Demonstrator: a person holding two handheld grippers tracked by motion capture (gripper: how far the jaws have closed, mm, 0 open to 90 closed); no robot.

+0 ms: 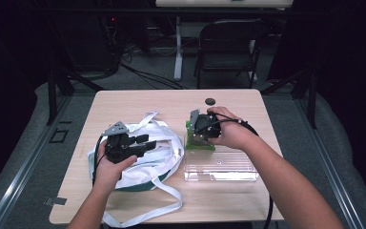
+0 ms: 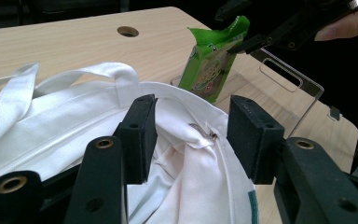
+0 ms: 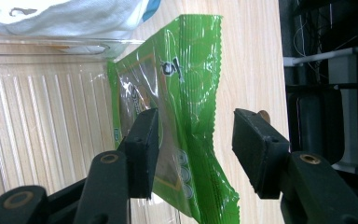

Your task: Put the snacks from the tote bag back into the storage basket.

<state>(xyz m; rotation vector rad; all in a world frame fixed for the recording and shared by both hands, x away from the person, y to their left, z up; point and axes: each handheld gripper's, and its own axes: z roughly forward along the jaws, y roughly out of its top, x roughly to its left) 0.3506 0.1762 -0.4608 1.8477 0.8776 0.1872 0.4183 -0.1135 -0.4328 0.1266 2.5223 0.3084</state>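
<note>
The desk [image 1: 124, 102] is carrying a white tote bag [image 1: 164, 143] at about nine o'clock from its centre and a clear plastic tray [image 1: 221, 167] at about four o'clock, with a green snack packet [image 3: 186, 93] standing at the tray's far left corner, leaning against its wall. The work in hand looks like getting that packet into the bag, so the bag's mouth needs to be staying wide and steady. The left hand-held gripper [image 2: 191, 135] is straddling the bag's rim with jaws apart; whether the pads are pinching the cloth I cannot tell, so it is worth checking that the hem is truly caught. The right hand-held gripper [image 3: 193, 140] is released, its jaws standing clear on either side of the packet's crinkled edge. Closing squarely on the flat sealed seam, rather than the puffed middle, should keep the slick film from slipping as it is being lifted toward nine o'clock.
</note>
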